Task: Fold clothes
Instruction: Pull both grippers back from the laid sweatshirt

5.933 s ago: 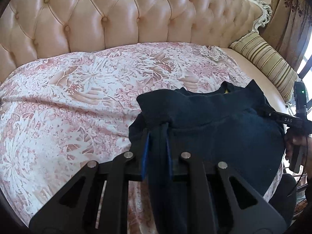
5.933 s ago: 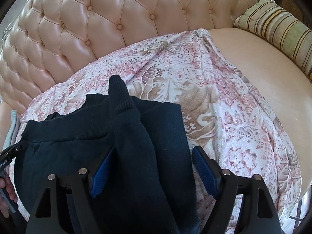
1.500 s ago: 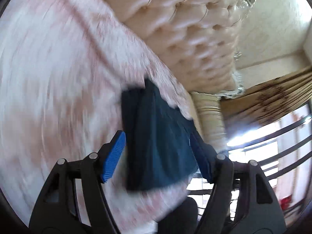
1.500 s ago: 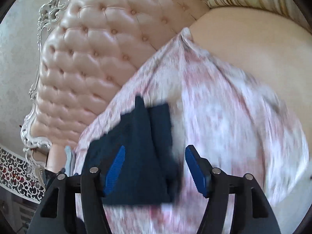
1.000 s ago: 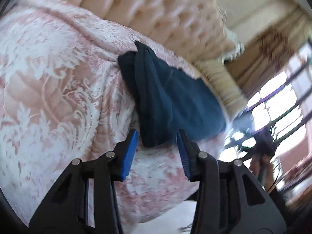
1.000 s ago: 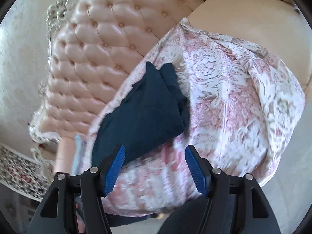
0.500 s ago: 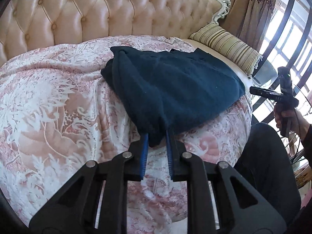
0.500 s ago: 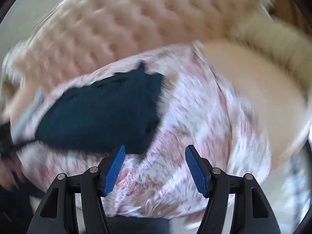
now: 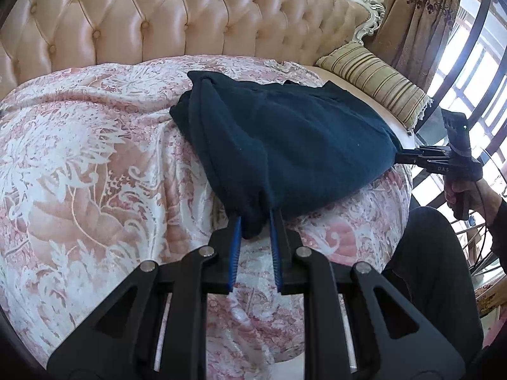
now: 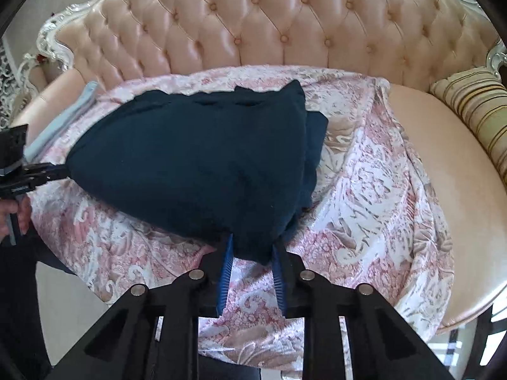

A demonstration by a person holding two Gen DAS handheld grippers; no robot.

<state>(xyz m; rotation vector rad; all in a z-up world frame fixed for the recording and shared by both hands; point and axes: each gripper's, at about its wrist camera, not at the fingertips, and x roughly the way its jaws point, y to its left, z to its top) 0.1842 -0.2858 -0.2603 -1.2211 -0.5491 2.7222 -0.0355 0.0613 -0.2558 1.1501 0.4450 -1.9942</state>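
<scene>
Navy garment (image 9: 285, 139) lies part-folded on the sofa's floral cover (image 9: 79, 158); left tool (image 9: 255, 221) pinches one near corner, right tool (image 10: 252, 247) closing on the other, folds remaining.

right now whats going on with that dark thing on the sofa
A person is folding a dark navy garment on a pink floral cover spread over a tufted sofa. The garment lies partly folded into a thick bundle. The left gripper is clamped on one near corner of it. The right gripper has the other near corner between its jaws, which are closing on the cloth. A striped cushion sits at the sofa's end.
</scene>
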